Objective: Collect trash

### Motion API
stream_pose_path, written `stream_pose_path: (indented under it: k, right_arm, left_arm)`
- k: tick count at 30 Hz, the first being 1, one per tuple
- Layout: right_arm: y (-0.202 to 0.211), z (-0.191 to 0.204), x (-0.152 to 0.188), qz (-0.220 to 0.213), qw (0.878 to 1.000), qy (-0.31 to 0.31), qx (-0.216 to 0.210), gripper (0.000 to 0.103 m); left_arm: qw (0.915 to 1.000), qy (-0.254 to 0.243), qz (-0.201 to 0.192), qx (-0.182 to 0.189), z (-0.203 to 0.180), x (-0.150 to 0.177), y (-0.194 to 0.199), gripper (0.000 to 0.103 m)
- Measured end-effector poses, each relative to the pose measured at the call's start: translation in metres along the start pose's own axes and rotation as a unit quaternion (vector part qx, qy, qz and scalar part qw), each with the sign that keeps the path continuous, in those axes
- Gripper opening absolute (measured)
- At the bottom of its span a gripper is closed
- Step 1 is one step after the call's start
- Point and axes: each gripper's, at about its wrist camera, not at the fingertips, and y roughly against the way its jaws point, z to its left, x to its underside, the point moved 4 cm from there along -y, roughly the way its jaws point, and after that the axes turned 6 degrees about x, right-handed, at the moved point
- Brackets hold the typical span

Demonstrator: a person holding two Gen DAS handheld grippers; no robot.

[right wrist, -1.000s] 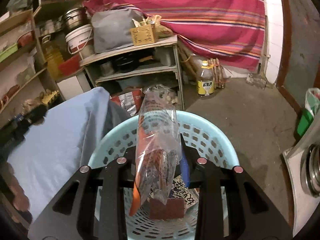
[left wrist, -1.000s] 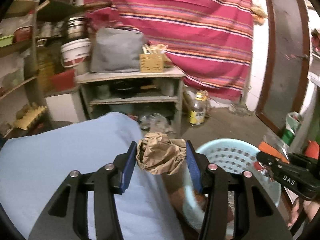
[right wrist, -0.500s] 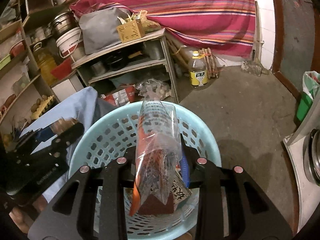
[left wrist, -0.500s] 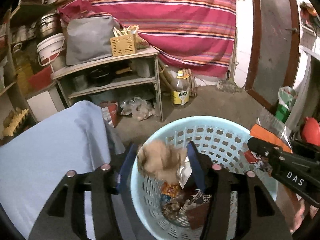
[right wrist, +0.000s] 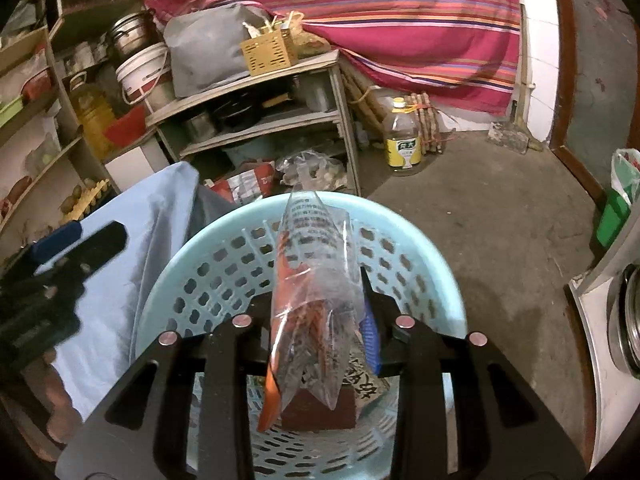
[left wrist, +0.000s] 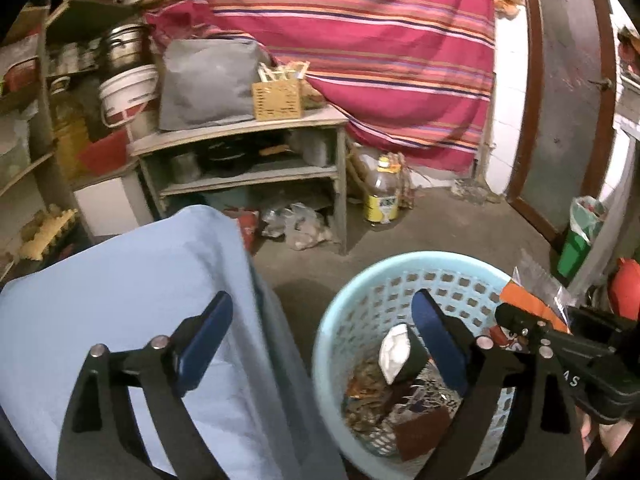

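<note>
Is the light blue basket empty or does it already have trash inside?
Not empty. The basket holds wrappers and a brown piece at its bottom.

We are in what looks like a household storeroom or back kitchen. Rough wooden shelves (right wrist: 256,120) hold metal pots (right wrist: 130,34), a white plastic bucket (right wrist: 144,76), a woven basket (right wrist: 269,53) and dark pans. We see a jug of cooking oil (right wrist: 402,138) standing on the bare concrete floor (right wrist: 500,216), and a striped red cloth (right wrist: 380,12) hanging across the back wall. At the left, open shelving carries trays of what may be eggs or potatoes (right wrist: 84,198). A brown-framed door (left wrist: 568,92) stands at the right.
</note>
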Motion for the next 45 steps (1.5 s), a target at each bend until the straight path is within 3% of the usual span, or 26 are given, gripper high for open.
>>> stream_pose_path:
  k: [4,5,6,7,13,18,22,33,36,40,45]
  right_arm:
    - [-0.002,0.009,0.002,0.001,1.0,0.01,0.0,0.039]
    - [-0.003,0.011,0.002,-0.001,1.0,0.011,0.004,0.046]
    - [-0.003,0.013,0.002,0.001,1.0,0.013,0.003,0.061]
    - [-0.004,0.014,0.003,0.001,1.0,0.015,0.002,0.067]
    - [-0.011,0.024,0.009,0.007,1.0,0.029,0.011,0.073]
    - [0.006,0.027,0.017,-0.024,0.999,0.025,0.014,0.095]
    - [0.025,0.035,0.03,-0.044,0.999,0.006,0.005,0.098]
    - [0.11,0.105,0.076,-0.097,0.994,0.056,-0.001,0.099]
    - [0.125,0.123,0.092,-0.103,0.993,0.056,-0.024,0.099]
    - [0.146,0.142,0.109,-0.123,0.99,0.064,-0.013,0.099]
    - [0.164,0.158,0.125,-0.14,0.987,0.075,-0.004,0.099]
  left_arm:
    - [0.9999,0.008,-0.007,-0.01,0.015,0.0,0.014,0.09]
    - [0.9998,0.009,-0.011,-0.014,0.019,0.0,0.019,0.09]
    - [0.9997,0.009,-0.015,-0.016,0.022,0.001,0.024,0.091]
    - [0.9996,0.01,-0.018,-0.018,0.025,0.0,0.027,0.091]
    - [0.9988,0.022,-0.034,-0.026,0.046,0.007,0.059,0.094]
    - [0.9977,0.032,-0.044,-0.04,0.07,0.017,0.091,0.094]
    - [0.996,0.038,-0.058,-0.056,0.092,0.027,0.123,0.097]
    - [0.9896,0.062,-0.077,-0.105,0.146,0.095,0.2,0.099]
    - [0.9893,0.067,-0.076,-0.105,0.151,0.108,0.212,0.099]
    - [0.9914,0.081,-0.066,-0.078,0.156,0.129,0.227,0.099]
    - [0.9903,0.087,-0.063,-0.089,0.167,0.151,0.237,0.099]
